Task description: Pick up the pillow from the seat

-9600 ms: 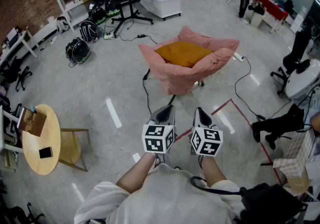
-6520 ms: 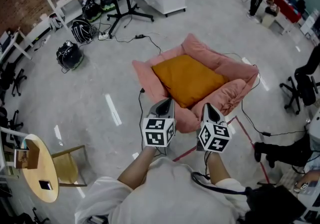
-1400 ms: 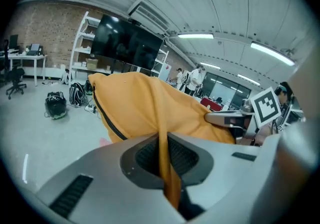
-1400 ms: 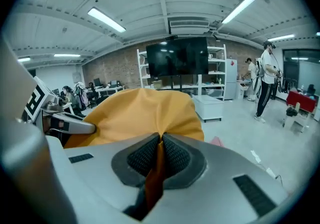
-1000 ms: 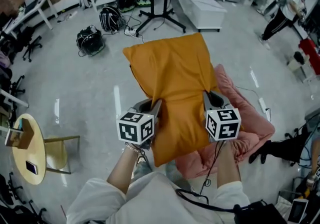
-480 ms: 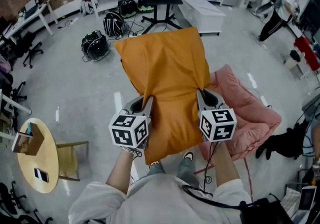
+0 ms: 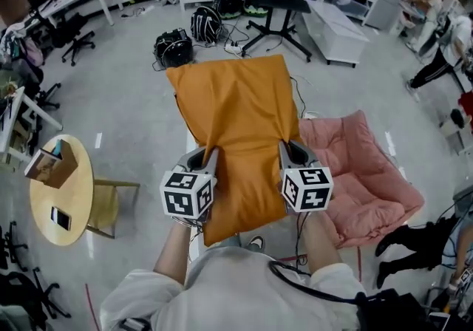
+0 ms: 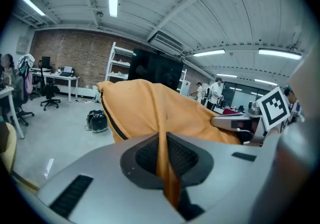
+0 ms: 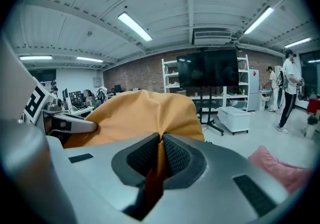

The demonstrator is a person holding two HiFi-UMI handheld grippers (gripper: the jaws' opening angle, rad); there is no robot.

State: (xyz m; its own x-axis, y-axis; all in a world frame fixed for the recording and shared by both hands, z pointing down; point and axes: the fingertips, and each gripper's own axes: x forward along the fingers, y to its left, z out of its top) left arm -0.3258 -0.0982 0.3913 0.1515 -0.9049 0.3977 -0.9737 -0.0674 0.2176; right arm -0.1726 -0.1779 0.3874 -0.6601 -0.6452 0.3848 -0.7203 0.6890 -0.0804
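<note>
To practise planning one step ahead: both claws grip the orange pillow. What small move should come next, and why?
Probably hold the grip and carry the pillow clear of the seat. The left claw and right claw are each shut on a fold of it, and it hangs beside the seat; loosening either would likely drop it.

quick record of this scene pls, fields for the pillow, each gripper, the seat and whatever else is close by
pillow: orange pillow, held up off the seat, in front of the person
left gripper: shut, pinching a fold of the pillow's left side
right gripper: shut, pinching a fold of its right side
seat: pink cushioned seat, on the floor, right of the pillow
nearby: round wooden table at left, phone on it
</note>
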